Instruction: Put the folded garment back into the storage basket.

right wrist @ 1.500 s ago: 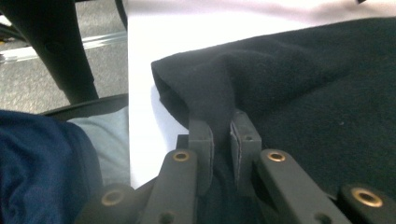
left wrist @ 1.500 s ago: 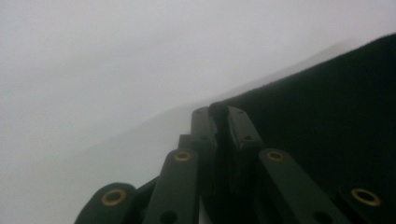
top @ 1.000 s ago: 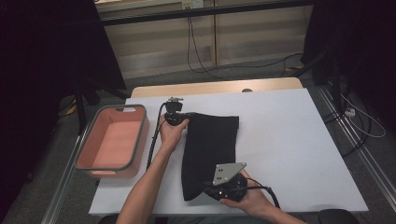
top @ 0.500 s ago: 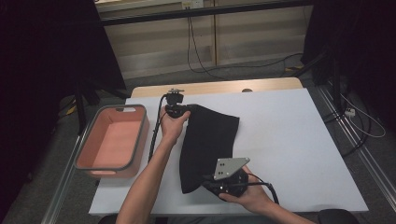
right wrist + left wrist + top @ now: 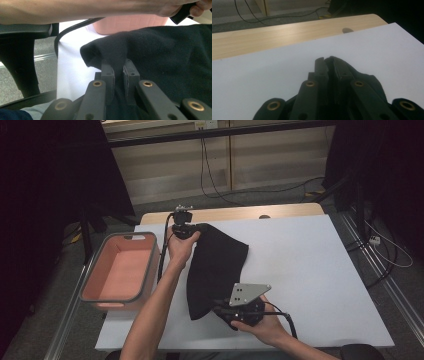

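**High view: soft black cloth pinched at both ends**

Near the desk's front edge, the right gripper (image 5: 227,312) is clamping narrow on the fleecy black cloth (image 5: 215,265). Farther back, the left gripper (image 5: 187,231) is pinching its far corner, lifted. Beside the left edge, a pink, grey-rimmed rectangular bin (image 5: 120,272) is sitting.

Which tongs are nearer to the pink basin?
Left. The left tongs grip the black cloth just beyond the pink basin; the right tongs hold its near end, farther away.
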`<state>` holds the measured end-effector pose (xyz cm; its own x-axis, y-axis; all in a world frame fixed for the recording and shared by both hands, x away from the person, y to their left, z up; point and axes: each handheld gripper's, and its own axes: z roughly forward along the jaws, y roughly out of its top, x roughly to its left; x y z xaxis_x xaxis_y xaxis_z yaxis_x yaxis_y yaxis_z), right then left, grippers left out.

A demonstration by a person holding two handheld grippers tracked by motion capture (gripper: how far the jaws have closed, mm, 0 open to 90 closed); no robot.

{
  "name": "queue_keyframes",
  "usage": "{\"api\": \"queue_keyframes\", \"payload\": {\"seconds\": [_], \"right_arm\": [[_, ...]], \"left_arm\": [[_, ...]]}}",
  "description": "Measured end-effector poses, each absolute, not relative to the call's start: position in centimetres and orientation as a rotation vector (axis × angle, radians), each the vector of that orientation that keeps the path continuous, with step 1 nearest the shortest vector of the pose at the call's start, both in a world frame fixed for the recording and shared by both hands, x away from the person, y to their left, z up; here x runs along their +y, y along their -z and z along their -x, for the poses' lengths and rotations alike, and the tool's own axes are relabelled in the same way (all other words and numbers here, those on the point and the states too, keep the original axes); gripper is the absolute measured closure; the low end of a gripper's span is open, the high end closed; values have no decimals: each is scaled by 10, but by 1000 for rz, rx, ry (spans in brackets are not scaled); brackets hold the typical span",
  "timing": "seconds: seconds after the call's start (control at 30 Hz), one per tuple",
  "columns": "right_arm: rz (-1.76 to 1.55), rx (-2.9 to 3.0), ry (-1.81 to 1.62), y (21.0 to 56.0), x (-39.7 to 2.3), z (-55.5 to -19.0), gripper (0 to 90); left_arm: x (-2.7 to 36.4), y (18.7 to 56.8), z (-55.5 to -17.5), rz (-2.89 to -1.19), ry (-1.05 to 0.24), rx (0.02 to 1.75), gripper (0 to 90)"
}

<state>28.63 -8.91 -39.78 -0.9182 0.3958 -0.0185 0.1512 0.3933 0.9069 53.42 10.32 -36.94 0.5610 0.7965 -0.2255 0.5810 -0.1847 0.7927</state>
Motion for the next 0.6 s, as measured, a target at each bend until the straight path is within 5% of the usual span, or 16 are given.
{"api": "queue_keyframes", "payload": {"seconds": [0.6], "right_arm": [[-477,2389,-1608,386,-79,-290,825]], "left_arm": [[123,342,-531,-1876,-349,1099,830]]}}
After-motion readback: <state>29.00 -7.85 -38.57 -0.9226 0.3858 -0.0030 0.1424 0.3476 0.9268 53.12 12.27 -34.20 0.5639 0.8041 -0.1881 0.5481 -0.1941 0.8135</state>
